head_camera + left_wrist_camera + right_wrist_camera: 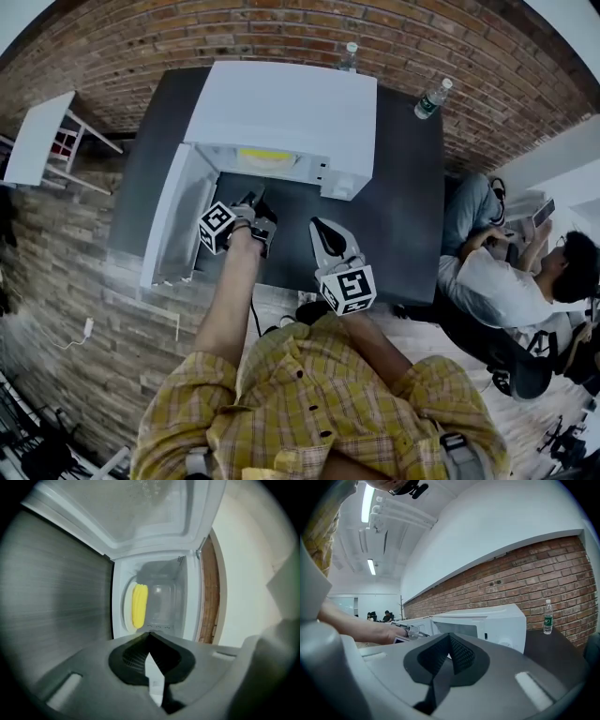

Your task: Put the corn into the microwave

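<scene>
The yellow corn [139,605] lies on a white plate inside the open white microwave [281,112]; from the head view the corn [265,156] shows as a yellow strip in the cavity. The microwave door [173,220] hangs open to the left. My left gripper [255,211] hovers just in front of the opening, clear of the corn. Its jaws are shut with nothing between them [150,635]. My right gripper [323,230] stays further right over the dark table, shut and empty [450,637], facing the microwave's front [487,623].
Two water bottles [349,56] [432,97] stand at the back of the dark table [403,216]. A person sits at the right [506,281]. A small white table [37,136] stands at the left. A brick wall runs behind.
</scene>
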The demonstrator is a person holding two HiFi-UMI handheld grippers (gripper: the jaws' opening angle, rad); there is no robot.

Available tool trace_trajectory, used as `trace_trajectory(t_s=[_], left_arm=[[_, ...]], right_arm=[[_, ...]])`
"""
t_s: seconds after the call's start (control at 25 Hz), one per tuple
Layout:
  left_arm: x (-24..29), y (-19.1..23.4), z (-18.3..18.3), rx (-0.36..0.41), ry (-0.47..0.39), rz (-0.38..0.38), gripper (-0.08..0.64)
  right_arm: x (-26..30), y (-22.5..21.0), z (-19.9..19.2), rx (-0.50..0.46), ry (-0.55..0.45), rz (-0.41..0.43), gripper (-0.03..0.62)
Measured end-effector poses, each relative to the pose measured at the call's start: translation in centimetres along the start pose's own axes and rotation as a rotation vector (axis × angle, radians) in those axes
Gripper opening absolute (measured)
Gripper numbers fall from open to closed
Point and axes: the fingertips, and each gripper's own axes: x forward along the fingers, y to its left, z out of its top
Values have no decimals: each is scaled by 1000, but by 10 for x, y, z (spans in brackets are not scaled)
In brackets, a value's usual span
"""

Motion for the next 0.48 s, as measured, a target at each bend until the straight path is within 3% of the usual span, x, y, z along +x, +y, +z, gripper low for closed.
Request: trace_trajectory(t_s=[0.32,0.48], left_arm=[[-51,-14,-26,141,17,-109,0],[-77,-21,-41,277,25,-164,-3]], right_arm=[[-25,18,2,19,-8,-11,-3],[-37,26,3,25,-12,-20,-3]])
